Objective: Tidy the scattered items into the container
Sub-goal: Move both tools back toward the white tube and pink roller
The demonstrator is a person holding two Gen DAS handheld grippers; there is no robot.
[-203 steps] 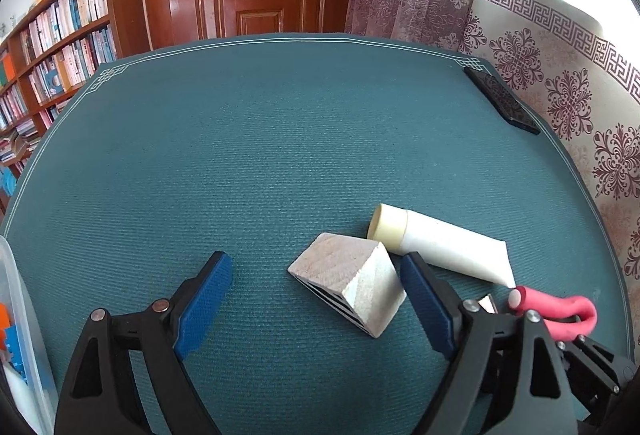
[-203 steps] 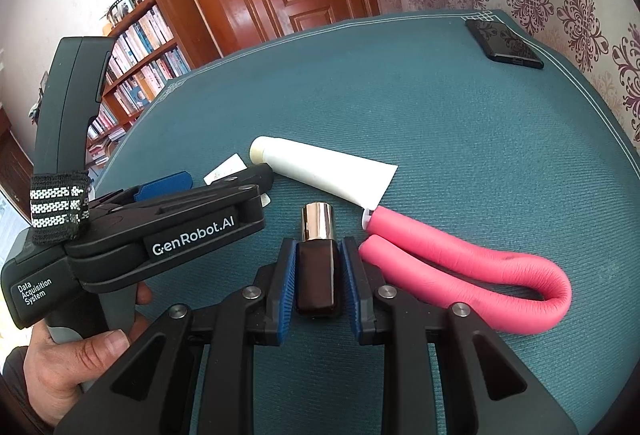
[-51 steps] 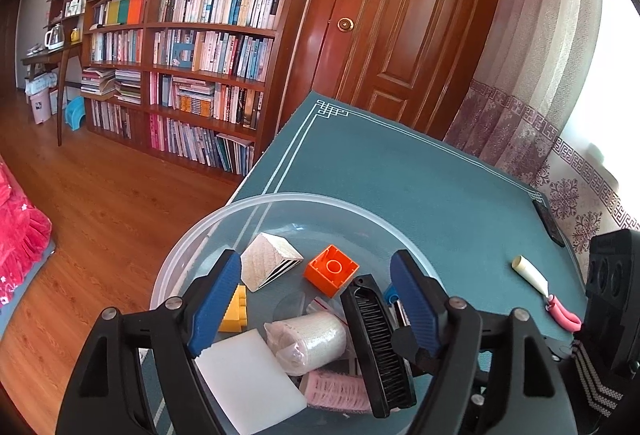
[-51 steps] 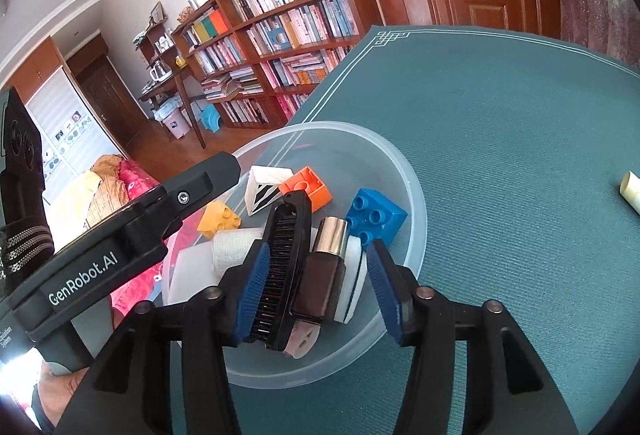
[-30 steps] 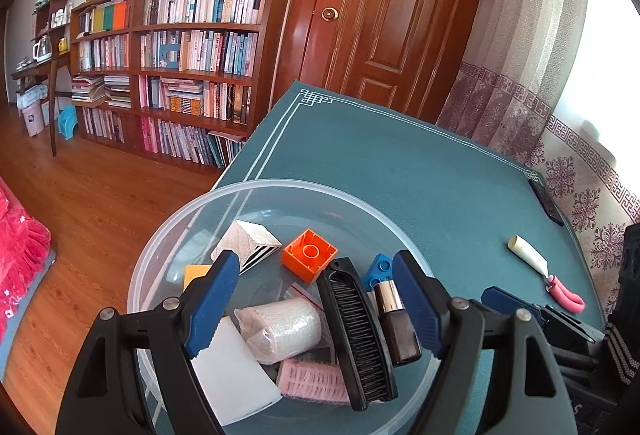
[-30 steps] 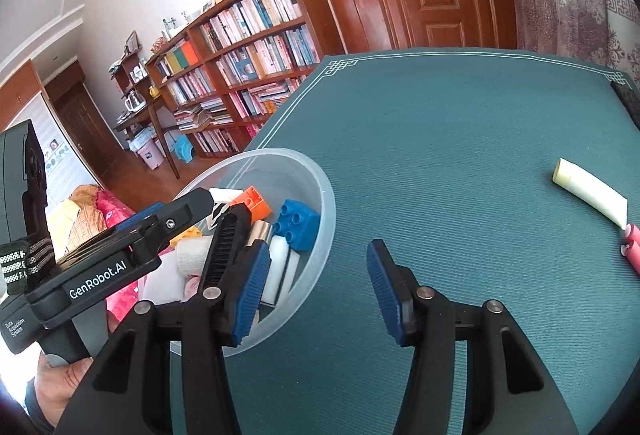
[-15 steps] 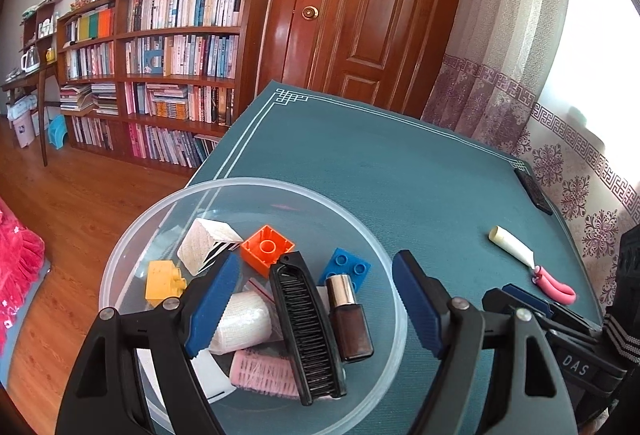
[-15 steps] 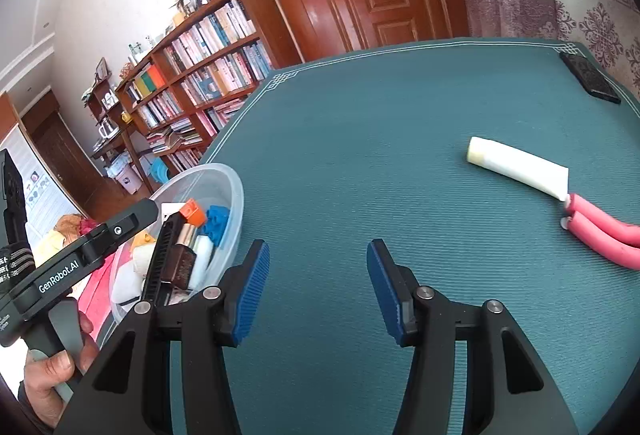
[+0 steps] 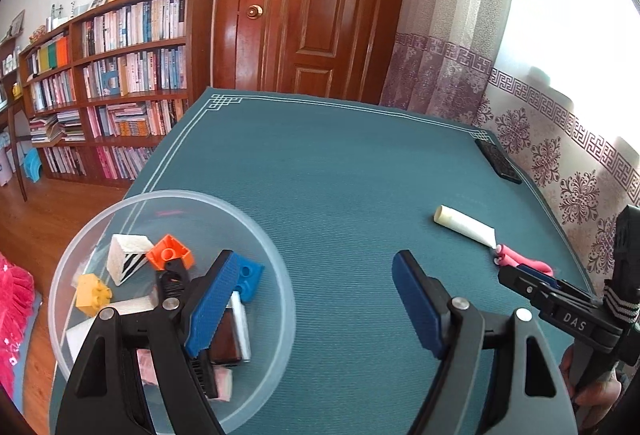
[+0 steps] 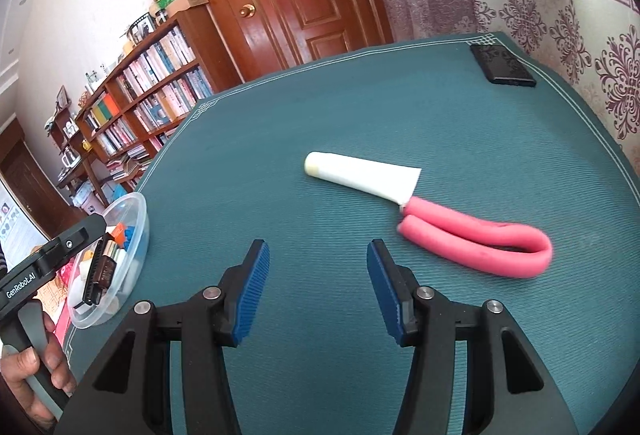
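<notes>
**Two items left on the desk, both grippers empty**

The right gripper (image 10: pixel 318 275) hangs over the teal desk (image 10: pixel 440 107) with its jaws spread wide and nothing between them; the left gripper (image 9: pixel 308 299) is likewise open and empty, its left jaw standing over the container (image 9: pixel 276 263). That container, a clear round plastic tub, sits at the desk's left corner and already holds blocks, a black comb (image 9: pixel 172 283) and a small dark bottle (image 9: pixel 226 339). Still out on the cloth, ahead of the right gripper, are a cream tube (image 10: pixel 360 175) and a pink foam loop (image 10: pixel 476 239), the tube's flat crimped end touching the loop's two free ends.

The risks, as I judge them:

- The tube is smooth, round at the cap and flat at the tail, so a pinch near the cap may let it roll or squirt out sideways.
- The foam loop is soft and springy (it looks like padded handles bent into a U); closing on one limb could make it sag or twist in the ribbed blue pads.
- Because the two touch, lifting one may drag the other.
- The tub is crowded and near the desk edge; a careless drop could bounce out or nudge it off.

A black phone (image 10: pixel 502 69) lies well apart at the far corner.
</notes>
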